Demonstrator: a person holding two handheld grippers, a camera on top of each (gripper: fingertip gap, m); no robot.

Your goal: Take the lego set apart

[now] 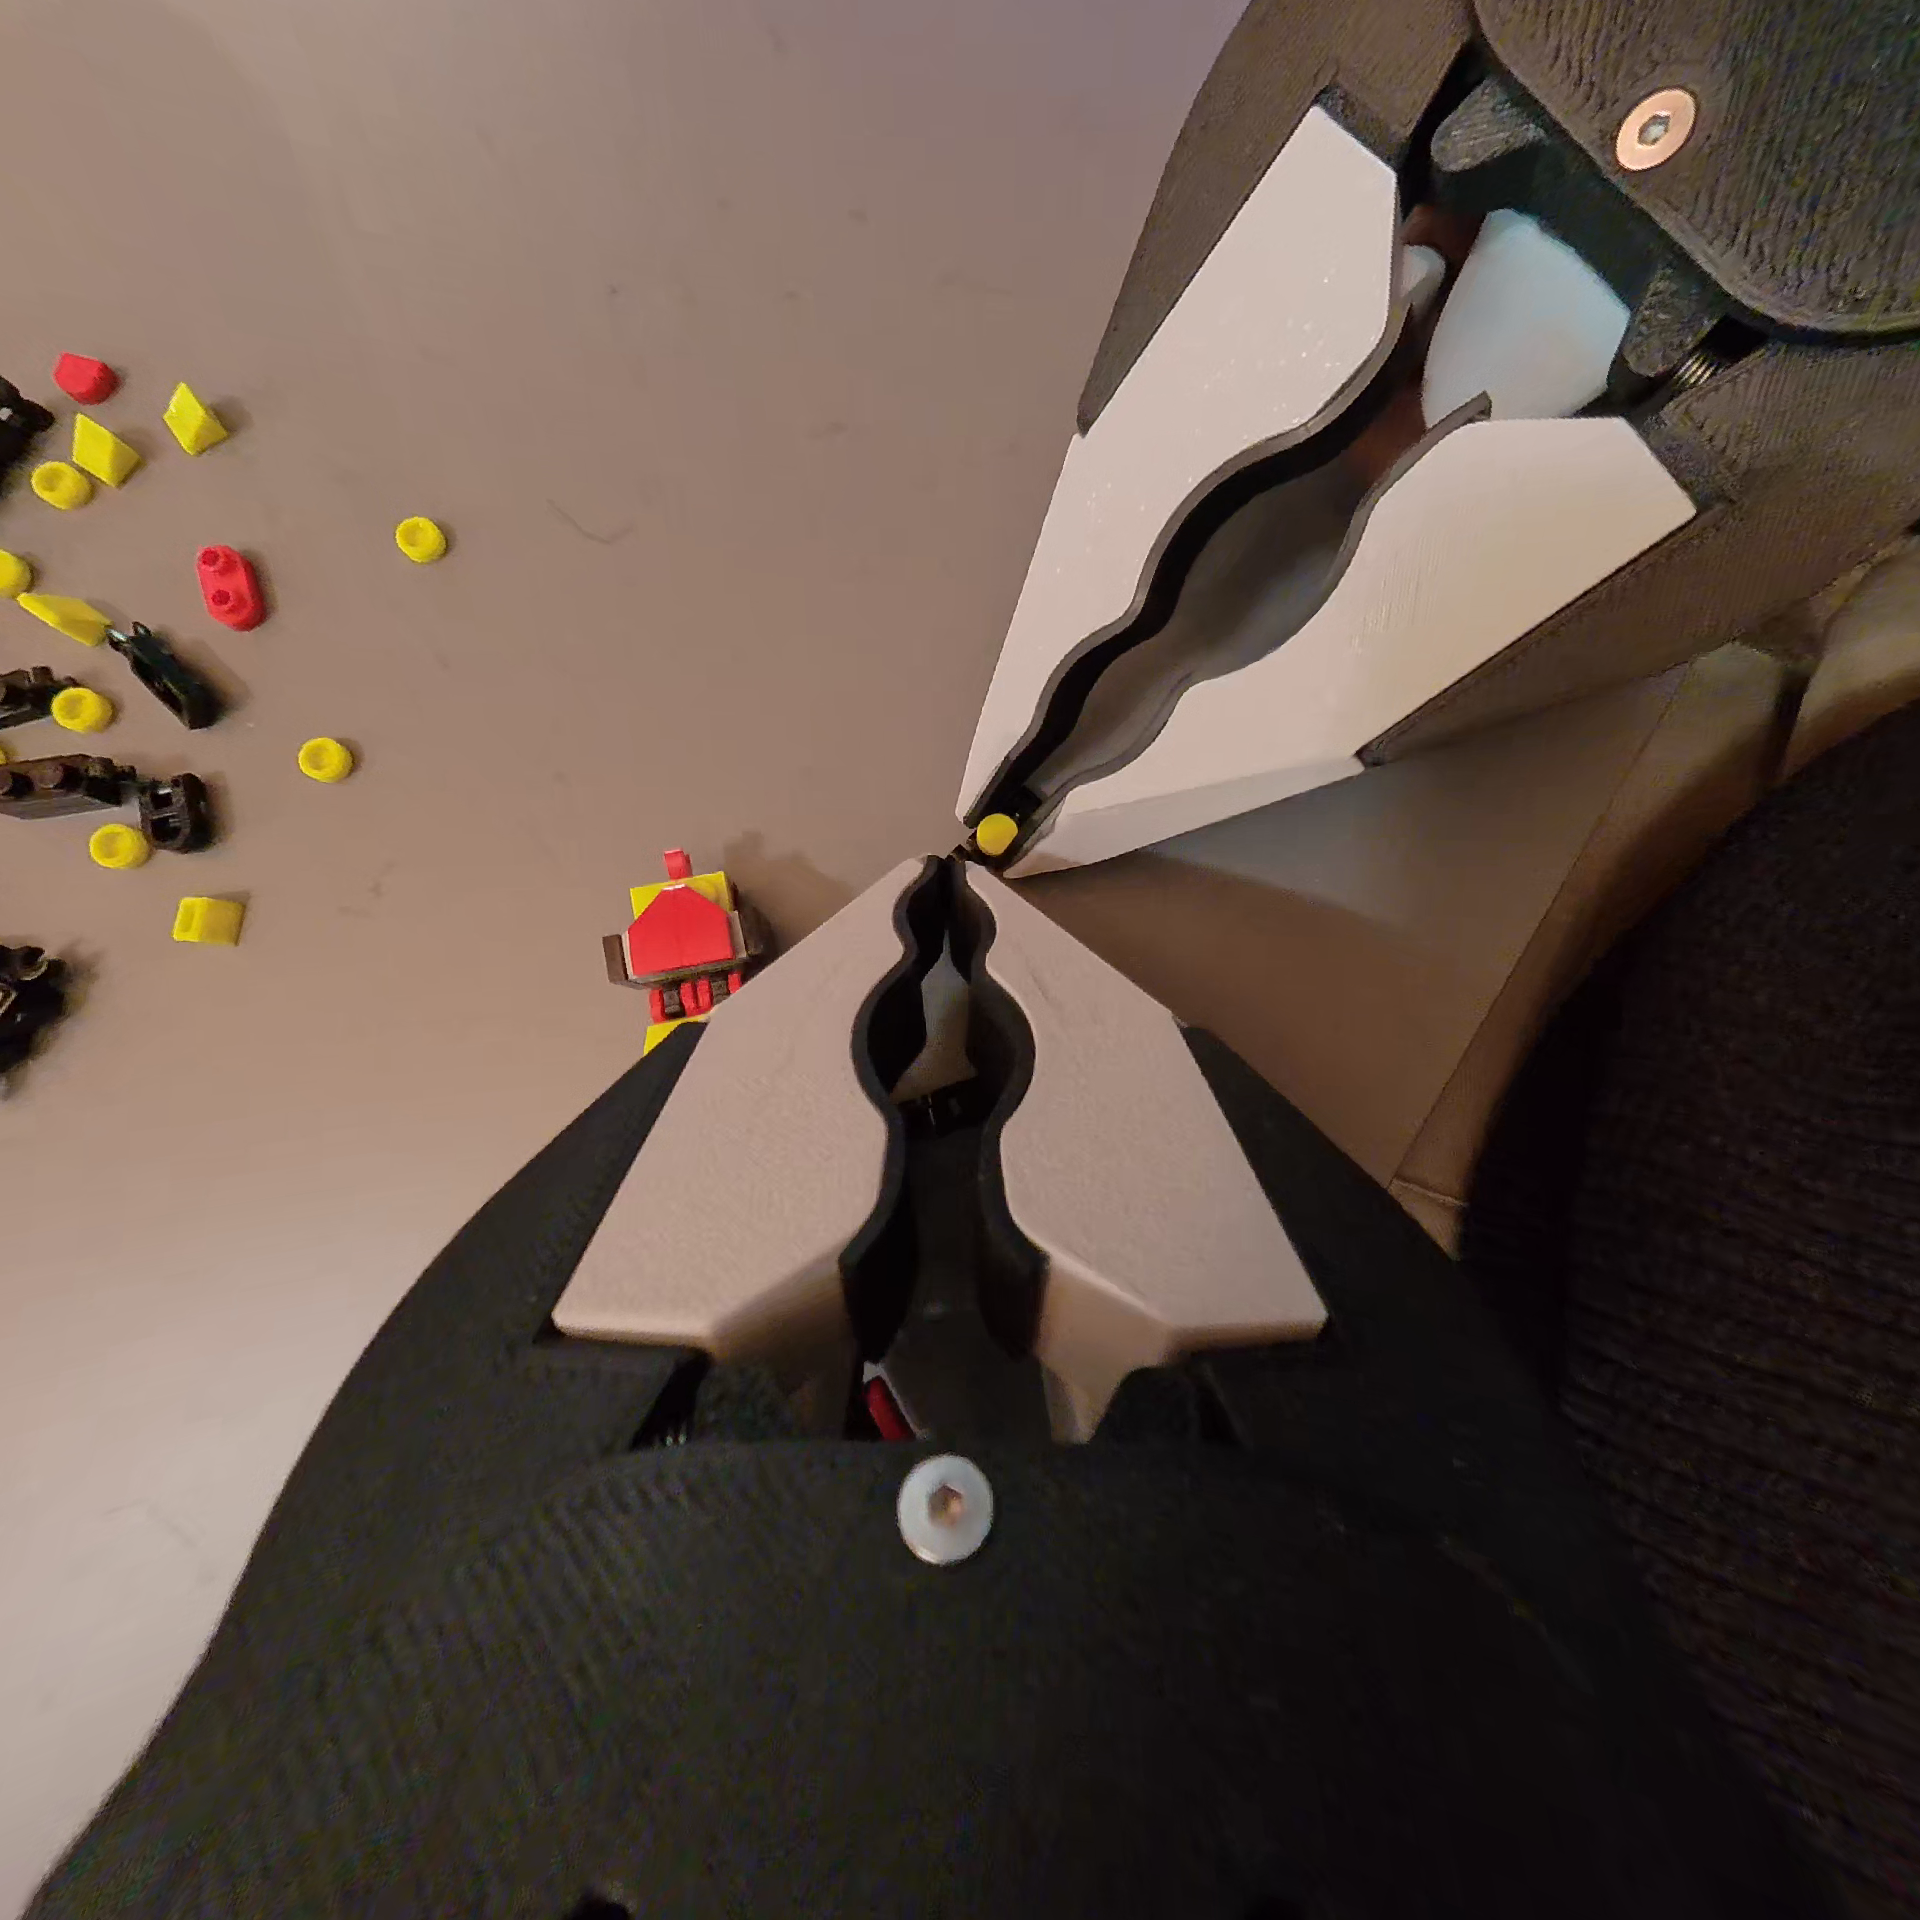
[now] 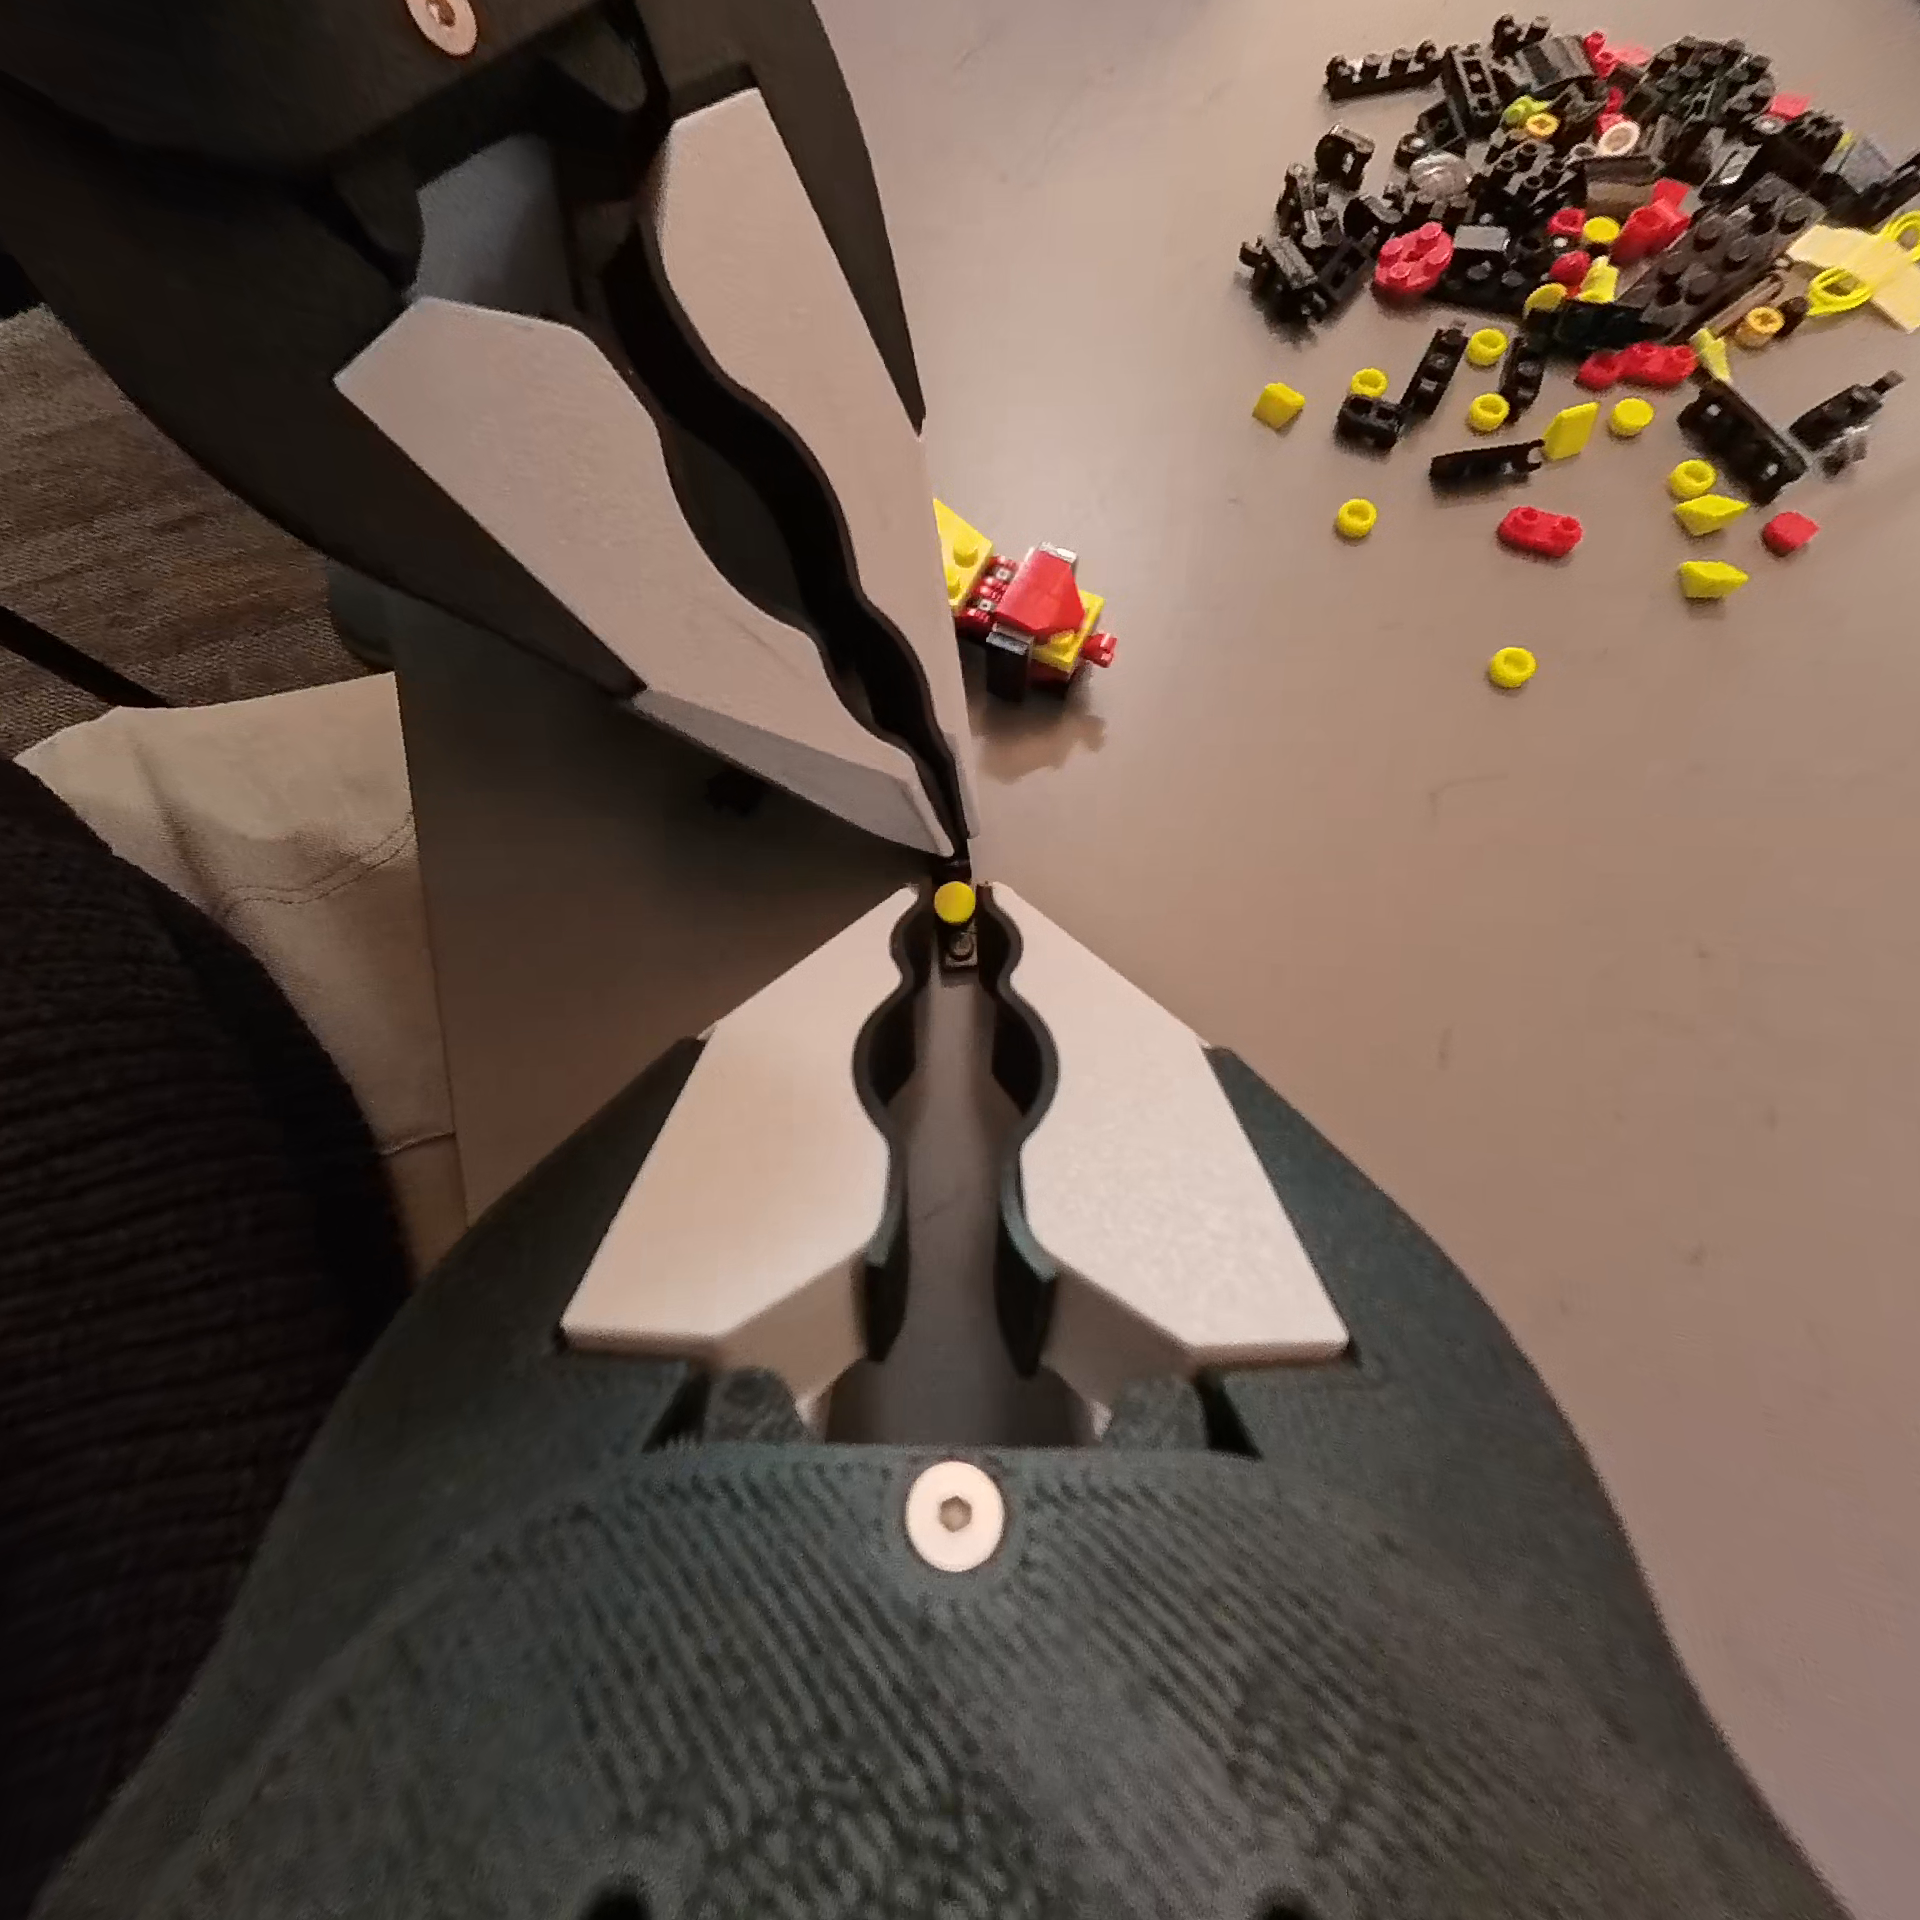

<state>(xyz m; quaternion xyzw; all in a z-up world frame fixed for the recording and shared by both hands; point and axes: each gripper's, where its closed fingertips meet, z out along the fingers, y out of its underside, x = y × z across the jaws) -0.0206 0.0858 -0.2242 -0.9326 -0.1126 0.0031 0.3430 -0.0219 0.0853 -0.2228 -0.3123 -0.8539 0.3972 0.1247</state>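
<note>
My two grippers meet tip to tip above the table's near edge. My right gripper (image 2: pixel 956 896) is shut on a small black piece (image 2: pixel 962 948) that carries a yellow round stud (image 2: pixel 954 902). The stud also shows in the left wrist view (image 1: pixel 995 832). My left gripper (image 1: pixel 940 868) is shut, and its tips pinch the black end that sticks out of the right gripper (image 1: pixel 989 821). A small red, yellow and black lego model (image 1: pixel 681 940) lies on the table just behind the tips, partly hidden by my left fingers. It also shows in the right wrist view (image 2: pixel 1034 613).
A heap of loose black, red and yellow pieces (image 2: pixel 1621 208) lies far right on the brown table (image 2: pixel 1351 1039), with scattered yellow studs (image 2: pixel 1512 666) nearer. These pieces (image 1: pixel 223 587) also show at the left wrist view's left. A person's dark clothing (image 2: pixel 156 1143) and beige cloth (image 2: pixel 260 831) lie beyond the table edge. Only a small space, under 4 cm, lies between the two pairs of fingers.
</note>
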